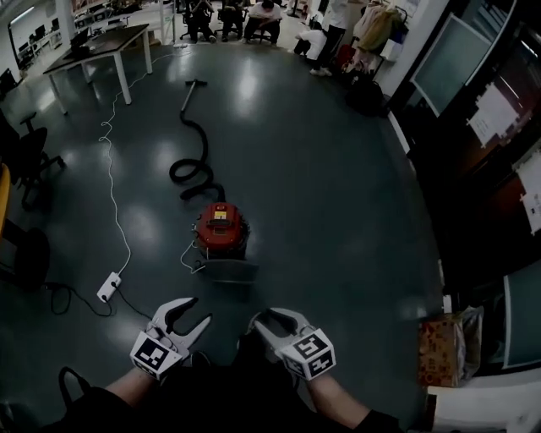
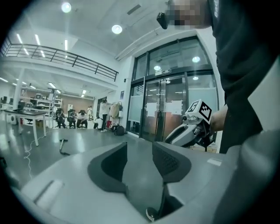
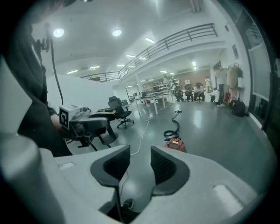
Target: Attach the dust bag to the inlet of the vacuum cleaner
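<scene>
Left gripper (image 1: 196, 311) and right gripper (image 1: 266, 320) hang released, empty, before the red vacuum cleaner (image 1: 221, 228). A white cord (image 1: 127, 245) could trip feet.

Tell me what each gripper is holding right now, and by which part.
Nothing is held. The left gripper and the right gripper both have their jaws apart, with only floor showing between them. The red vacuum cleaner stands ahead, untouched.

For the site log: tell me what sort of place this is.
Probably a large open lab or workshop hall: bare polished floor, mezzanine railing overhead, work table with seated people beyond.
</scene>
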{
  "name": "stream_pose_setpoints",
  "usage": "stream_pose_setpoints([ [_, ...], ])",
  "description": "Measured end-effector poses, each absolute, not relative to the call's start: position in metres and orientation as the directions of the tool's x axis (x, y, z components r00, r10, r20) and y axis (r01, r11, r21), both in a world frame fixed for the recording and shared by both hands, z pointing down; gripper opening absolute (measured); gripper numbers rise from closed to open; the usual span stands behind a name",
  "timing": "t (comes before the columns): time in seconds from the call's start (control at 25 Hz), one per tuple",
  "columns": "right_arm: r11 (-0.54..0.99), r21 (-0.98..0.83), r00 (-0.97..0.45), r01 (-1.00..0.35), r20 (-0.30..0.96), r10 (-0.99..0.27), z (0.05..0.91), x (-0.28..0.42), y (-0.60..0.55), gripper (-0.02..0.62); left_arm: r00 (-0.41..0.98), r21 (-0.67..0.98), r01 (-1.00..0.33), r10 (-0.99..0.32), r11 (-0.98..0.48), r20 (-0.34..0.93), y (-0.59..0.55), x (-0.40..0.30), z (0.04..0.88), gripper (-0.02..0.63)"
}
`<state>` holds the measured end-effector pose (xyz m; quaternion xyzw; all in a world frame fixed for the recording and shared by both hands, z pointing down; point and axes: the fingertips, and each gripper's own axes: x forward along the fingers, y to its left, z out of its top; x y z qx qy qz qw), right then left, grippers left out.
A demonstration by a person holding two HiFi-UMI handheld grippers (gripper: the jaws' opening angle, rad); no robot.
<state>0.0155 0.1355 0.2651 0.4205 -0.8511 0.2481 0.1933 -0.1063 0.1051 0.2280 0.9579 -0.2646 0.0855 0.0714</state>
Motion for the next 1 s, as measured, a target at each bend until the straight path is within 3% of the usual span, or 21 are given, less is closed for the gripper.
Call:
stream_pose_setpoints([
  [0.12,0.528,-0.314,-0.611,-0.789,0.492,-0.62,0.251,-0.012,0.161,0.118,0.874,0.088,-0.478,-0.463,-0.874,0.151,0.138,-0.118,0.214,0.185],
  [0.36,0.639,-0.242,-0.669,-0.73,0.443,-0.597,0.212,-0.047,0.192,0.101,0.906,0.047,-0.418,-0.412,-0.907,0.098,0.19,-0.112,0.168,0.178],
  [0.56,0.724,-0.223,-0.749,-0.653,0.331,-0.574,0.189,-0.048,0.214,0.012,0.912,0.046,-0.408,-0.406,-0.912,0.053,0.217,-0.087,0.147,0.116],
  [0.84,0.728,-0.164,-0.744,-0.666,0.221,-0.631,0.157,-0.01,0.23,0.003,0.916,0.014,-0.402,-0.402,-0.915,0.007,0.236,-0.046,0.115,0.002],
  [1.0,0.708,-0.133,-0.719,-0.693,0.198,-0.667,0.147,0.003,0.235,0.002,0.925,0.002,-0.381,-0.381,-0.925,0.014,0.252,-0.031,0.115,0.002],
])
